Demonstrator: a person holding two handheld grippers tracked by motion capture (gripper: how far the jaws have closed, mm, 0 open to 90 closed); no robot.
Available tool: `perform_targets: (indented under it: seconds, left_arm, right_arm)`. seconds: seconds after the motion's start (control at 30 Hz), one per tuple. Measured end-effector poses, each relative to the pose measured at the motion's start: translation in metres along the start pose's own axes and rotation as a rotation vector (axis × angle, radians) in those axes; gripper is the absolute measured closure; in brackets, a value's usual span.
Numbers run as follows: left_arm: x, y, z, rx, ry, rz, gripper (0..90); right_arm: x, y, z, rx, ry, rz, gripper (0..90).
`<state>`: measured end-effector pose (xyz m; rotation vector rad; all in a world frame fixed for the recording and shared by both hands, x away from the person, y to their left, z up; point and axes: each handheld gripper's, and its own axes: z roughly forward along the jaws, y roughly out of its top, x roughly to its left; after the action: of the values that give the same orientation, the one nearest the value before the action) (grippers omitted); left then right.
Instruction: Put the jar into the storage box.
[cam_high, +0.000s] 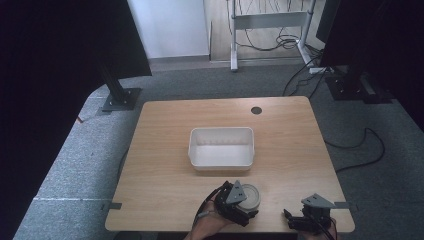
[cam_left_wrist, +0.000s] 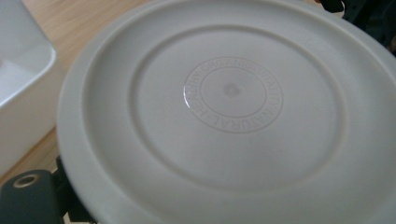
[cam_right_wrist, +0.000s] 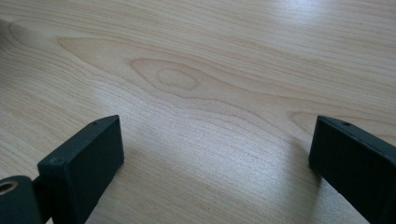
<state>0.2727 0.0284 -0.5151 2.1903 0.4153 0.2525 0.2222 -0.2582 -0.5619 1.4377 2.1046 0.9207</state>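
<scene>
The left hand-held gripper (cam_high: 246, 200) sits at a round grey lid (cam_left_wrist: 224, 112) near the white tub (cam_high: 221, 148); whether it grips is unclear. The right hand-held gripper (cam_right_wrist: 215, 163) rests wide open on the wooden surface (cam_right_wrist: 196, 60).

One white tub (cam_high: 221, 146), one round pale plate (cam_left_wrist: 224, 116), two grippers, one wooden table (cam_high: 165, 170).

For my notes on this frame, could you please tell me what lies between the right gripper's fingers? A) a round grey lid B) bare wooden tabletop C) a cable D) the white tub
B: in the right gripper view the fingers stand wide apart over bare table wood.
</scene>
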Motion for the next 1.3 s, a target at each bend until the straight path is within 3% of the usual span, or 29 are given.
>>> perform_targets:
  seconds: [0.37,1.3]
  left_arm:
    - [0.013,0.002,-0.007,-0.008,0.024,-0.016,9.7]
    - [0.060,0.001,-0.029,-0.037,0.146,-0.082,9.8]
  right_arm:
    - [0.000,0.000,0.000,0.000,0.000,0.000,2.7]
    - [0.000,0.000,0.000,0.000,0.000,0.000,2.7]
